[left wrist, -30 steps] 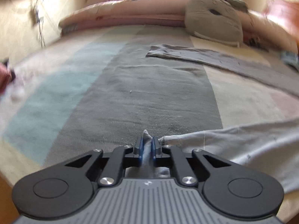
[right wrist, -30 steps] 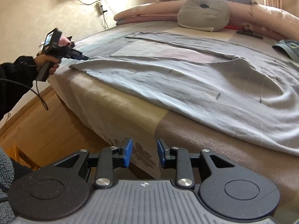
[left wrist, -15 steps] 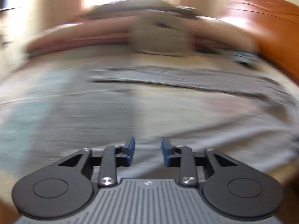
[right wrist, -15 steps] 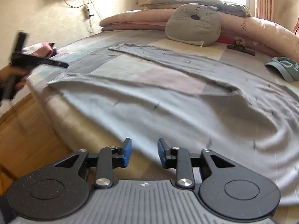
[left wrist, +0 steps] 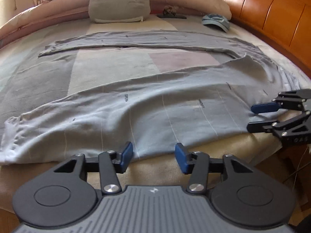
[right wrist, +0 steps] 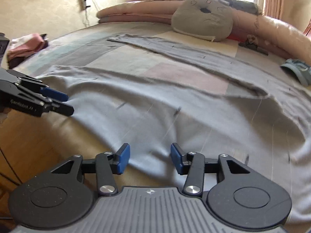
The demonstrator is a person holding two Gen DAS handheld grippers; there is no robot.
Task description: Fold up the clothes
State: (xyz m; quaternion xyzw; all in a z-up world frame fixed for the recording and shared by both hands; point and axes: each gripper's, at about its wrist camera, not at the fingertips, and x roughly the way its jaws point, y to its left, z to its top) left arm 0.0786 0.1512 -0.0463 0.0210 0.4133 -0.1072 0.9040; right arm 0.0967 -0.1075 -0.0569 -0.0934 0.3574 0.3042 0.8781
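So you've got the grey trousers (left wrist: 155, 104) spread flat across the bed (left wrist: 108, 68), legs apart in a wide V: the near leg runs along the bed's front edge, the far leg stretches toward the cushions. Nothing is doubled over anywhere I can see.

Your left gripper (left wrist: 153, 156) sits right at the near hem with its jaws wide apart and nothing in them. Your right gripper (right wrist: 148, 159) is the same story further along that edge, spread open over the cloth, holding nothing. Both lined up on one long edge looks to me like you're placed to pinch that side and carry it over, and the spacing would keep the fabric from sagging between them. That's my guess, though.

Stuff around: a big grey animal cushion (left wrist: 118, 2) and pink rolled bedding (right wrist: 136, 11) behind the far leg, a blue cap (left wrist: 215, 22) beside the wooden headboard (left wrist: 272, 9), and a pink clothes pile (right wrist: 27, 44) at the far corner. The cap is the closest, just past the waist end, so it could get caught under a fold.
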